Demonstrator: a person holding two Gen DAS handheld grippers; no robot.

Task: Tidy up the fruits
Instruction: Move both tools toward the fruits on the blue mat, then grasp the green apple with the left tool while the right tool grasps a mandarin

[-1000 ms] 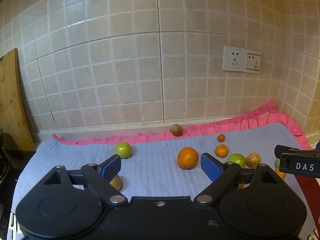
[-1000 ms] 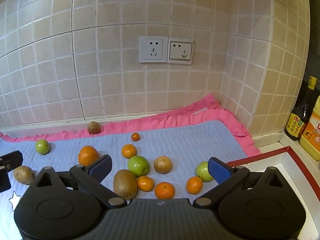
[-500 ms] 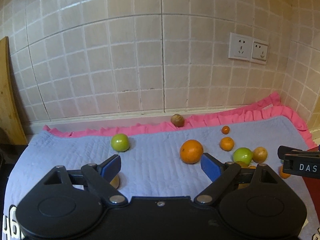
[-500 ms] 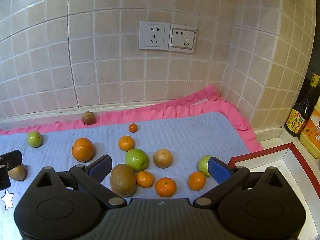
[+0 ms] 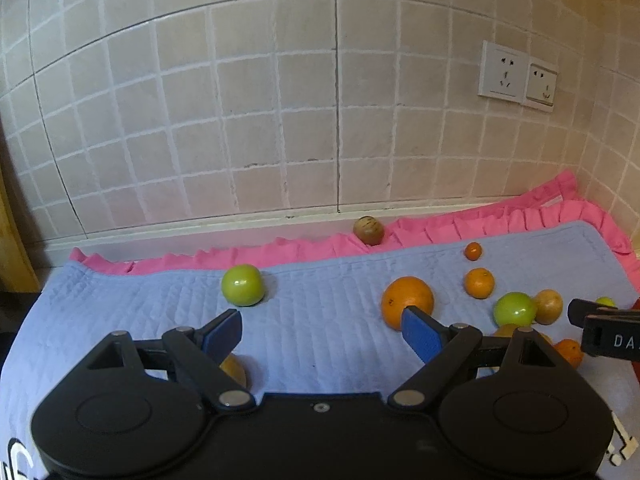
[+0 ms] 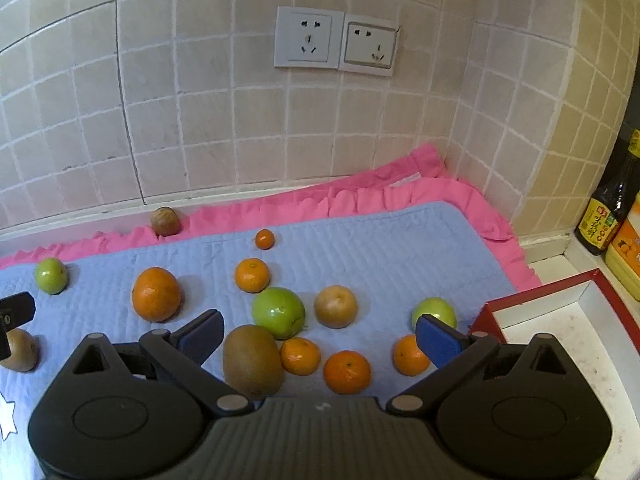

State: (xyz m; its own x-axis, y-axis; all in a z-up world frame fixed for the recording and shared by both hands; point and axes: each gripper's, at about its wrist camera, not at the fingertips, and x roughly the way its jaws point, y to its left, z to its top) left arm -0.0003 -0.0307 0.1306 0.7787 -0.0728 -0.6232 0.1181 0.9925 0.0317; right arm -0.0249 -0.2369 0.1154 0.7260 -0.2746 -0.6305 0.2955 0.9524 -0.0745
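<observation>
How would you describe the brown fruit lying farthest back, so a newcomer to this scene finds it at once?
Start at the tiled wall and follow its base to the pink frill of the blue mat. There sits a small brown fruit, left of the sockets. Unlike the other fruit on the blue quilting, it rests alone against the wall.

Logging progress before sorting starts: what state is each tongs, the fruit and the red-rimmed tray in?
left tongs: open, empty, above the mat.
right tongs: open, empty.
kiwi: loose on the mat, ungripped.
large orange: loose on mat.
red-rimmed tray: no fruit visible inside.
</observation>
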